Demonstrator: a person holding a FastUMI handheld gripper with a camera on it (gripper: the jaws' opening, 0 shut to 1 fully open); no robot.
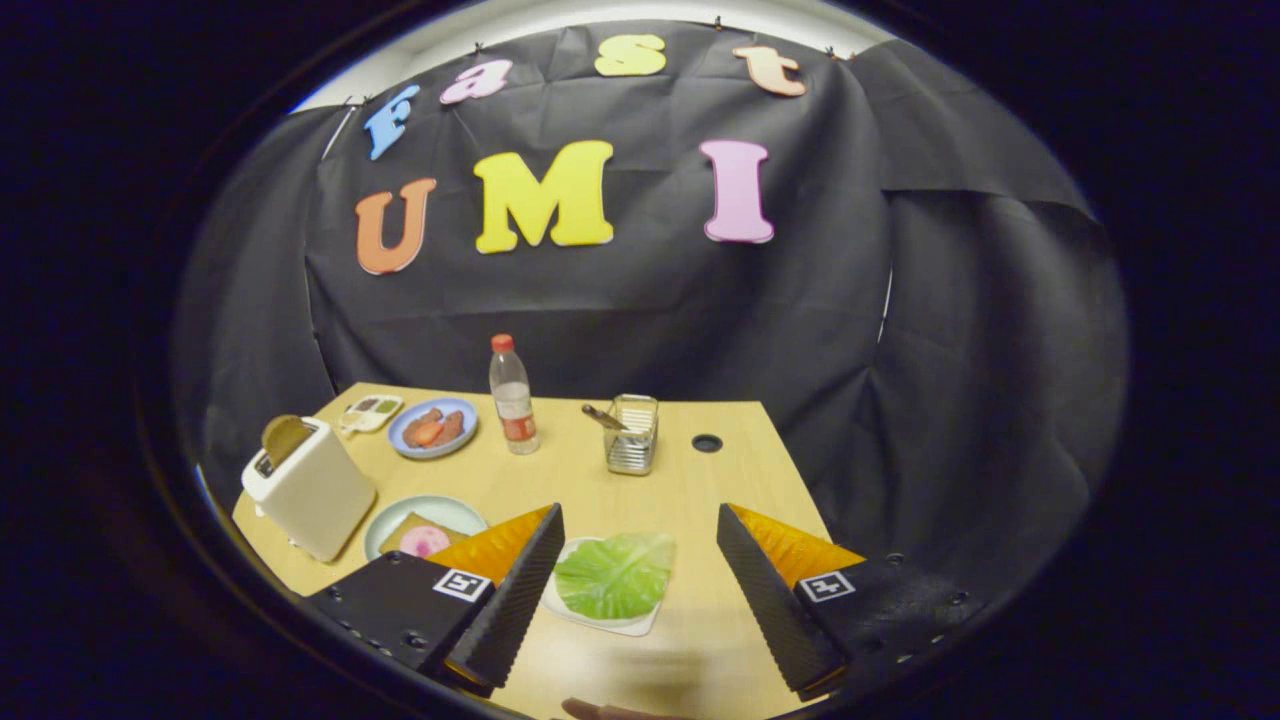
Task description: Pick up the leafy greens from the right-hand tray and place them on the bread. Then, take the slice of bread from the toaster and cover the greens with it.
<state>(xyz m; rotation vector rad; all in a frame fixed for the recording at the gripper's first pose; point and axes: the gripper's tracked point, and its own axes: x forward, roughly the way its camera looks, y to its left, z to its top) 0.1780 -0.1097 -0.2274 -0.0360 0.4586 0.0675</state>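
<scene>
- Leafy greens point(615, 576) — one flat pale-green leaf lying on a small white tray point(600, 622). Landmark for everything below.
- Gripper point(640, 590): fingers spread wide, nothing between the pads, nothing touched. The greens lie between the two fingers and just ahead, clearly closer to the left finger point(512, 600) — the tray's near-left edge slips behind that finger's tip. The right finger point(770, 600) stands well apart from the leaf, bare table point(690, 500) in the gap.
- Leaf's long axis runs roughly across the gripper's line, slightly broader side to side than front to back; it lies flat, so little edge is offered to pinch.
- Judgement: the coming move turns on that offset. The gripper needs to shift left to centre the leaf, then drop onto it before closing. First step of the task not yet done.
- Left of the greens, just beyond the left finger: a pale green plate point(440, 510) carrying the bread point(415, 535) with a pink slice on top — the drop spot, partly hidden by the finger.
- Further left of the greens: the white toaster point(310, 488), a slice of bread point(285, 436) standing up out of its slot.
- Beyond the greens, toward the back: a wire basket point(632, 436) with a utensil in it, a clear bottle point(512, 396) with a red cap, a blue plate point(432, 428) of reddish-brown food, a small sauce dish point(370, 410).
- Nearer than the greens, at the table's close edge: part of a hand point(600, 711), blurred.
</scene>
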